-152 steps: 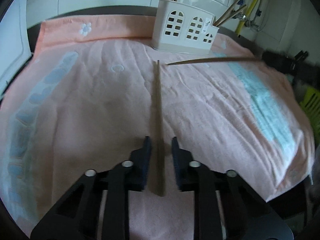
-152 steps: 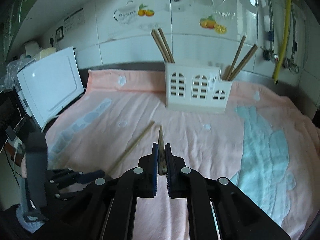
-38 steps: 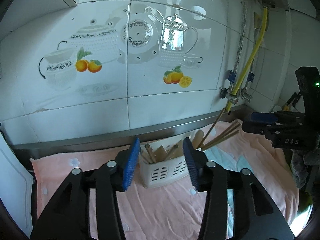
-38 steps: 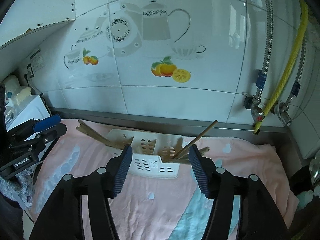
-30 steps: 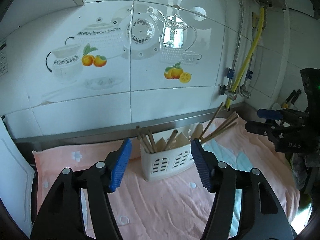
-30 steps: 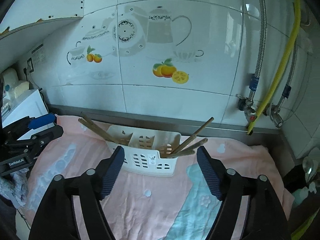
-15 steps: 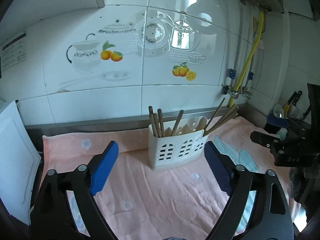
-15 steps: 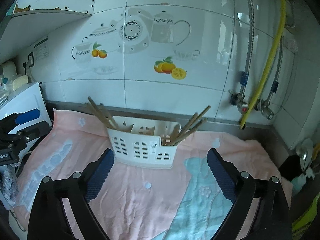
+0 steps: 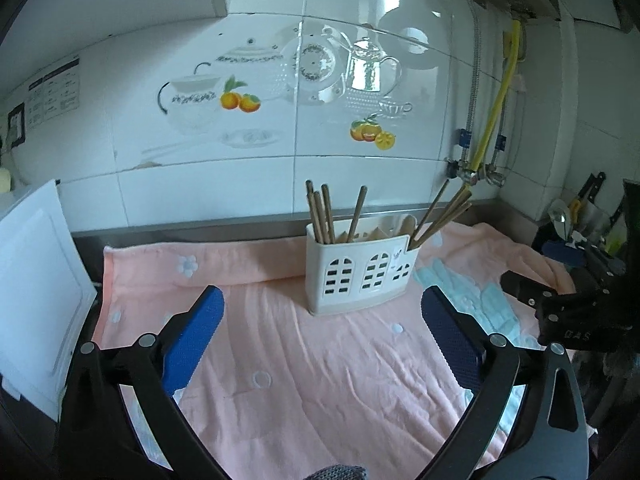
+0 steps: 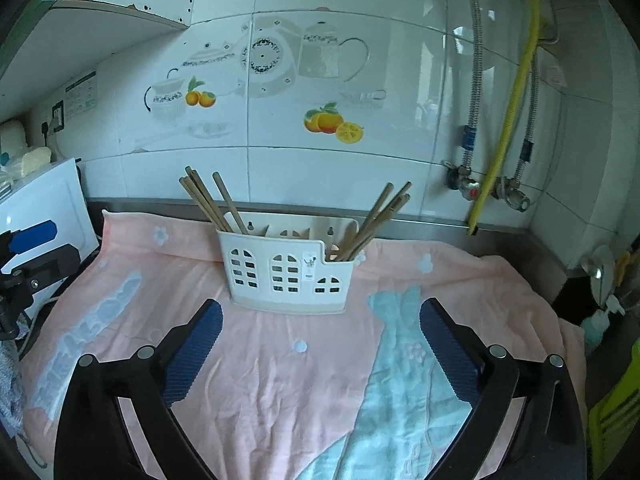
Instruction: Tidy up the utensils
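A: Left tool (image 9: pixel 322 332)?
B: Spread wide, nothing between the blue pads (image 9: pixel 192 338). Hovering over the pink towel (image 9: pixel 304 384) near the front edge of the worktop.

A: Right tool (image 10: pixel 320 338)?
B: Also spread wide and holding nothing, above the same towel. Seen from the left camera as a dark shape at the right edge of the worktop.

A: And the chopsticks (image 9: pixel 324 214)?
B: All standing in the white holder (image 9: pixel 360 276), toward the back edge of the worktop, close to the tiled wall (image 9: pixel 280 120). Split into two bunches: one in the holder's left end (image 10: pixel 208 202), leaning left in the right view; another (image 10: pixel 374 218) in its lower right end, leaning right. Something pale and wooden between them in the middle section, too hidden to name.

A: On the towel itself?
B: Only the holder, upright. Light blue print (image 10: pixel 404 384) across the right part of the towel.

A: Anything beside it?
B: White board (image 9: pixel 36 280) propped at the left edge of the worktop. Yellow hose (image 10: pixel 508 104) and valves on the wall by the back right corner.
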{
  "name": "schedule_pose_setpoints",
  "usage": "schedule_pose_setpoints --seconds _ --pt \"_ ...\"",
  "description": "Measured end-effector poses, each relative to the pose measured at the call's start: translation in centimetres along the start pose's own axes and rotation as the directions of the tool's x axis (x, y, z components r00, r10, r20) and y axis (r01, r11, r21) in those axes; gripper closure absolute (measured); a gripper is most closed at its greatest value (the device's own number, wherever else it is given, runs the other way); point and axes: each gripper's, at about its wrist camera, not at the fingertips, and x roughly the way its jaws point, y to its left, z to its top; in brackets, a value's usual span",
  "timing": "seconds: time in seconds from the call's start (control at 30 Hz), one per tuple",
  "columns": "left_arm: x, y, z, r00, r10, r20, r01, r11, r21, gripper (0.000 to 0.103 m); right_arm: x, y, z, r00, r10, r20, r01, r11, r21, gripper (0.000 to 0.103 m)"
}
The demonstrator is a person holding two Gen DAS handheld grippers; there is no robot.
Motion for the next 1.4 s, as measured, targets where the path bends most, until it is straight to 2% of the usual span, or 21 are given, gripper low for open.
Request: schedule_pose_setpoints --seconds 0.3,0.87,1.4 --pt "-0.9 0.8 -2.0 1.0 0.019 -0.005 -0.02 0.998 -0.056 0.005 -0.5 -0.4 -2.9 1.0 -0.002 -0.023 0.003 0.999 0.043 0.007" --pt "-1.9 -0.6 -4.2 0.998 0.061 0.001 -0.061 0.998 -0.02 0.005 -1.4 -1.7 -5.2 0.999 -0.01 -0.044 0.014 0.996 0.083 0.007" --pt "-1.5 -0.3 -6.0 0.998 0.054 -0.032 -0.055 0.998 -0.01 0.005 -1.8 -1.1 -6.1 0.998 -0.004 -0.06 0.009 0.997 0.074 0.007"
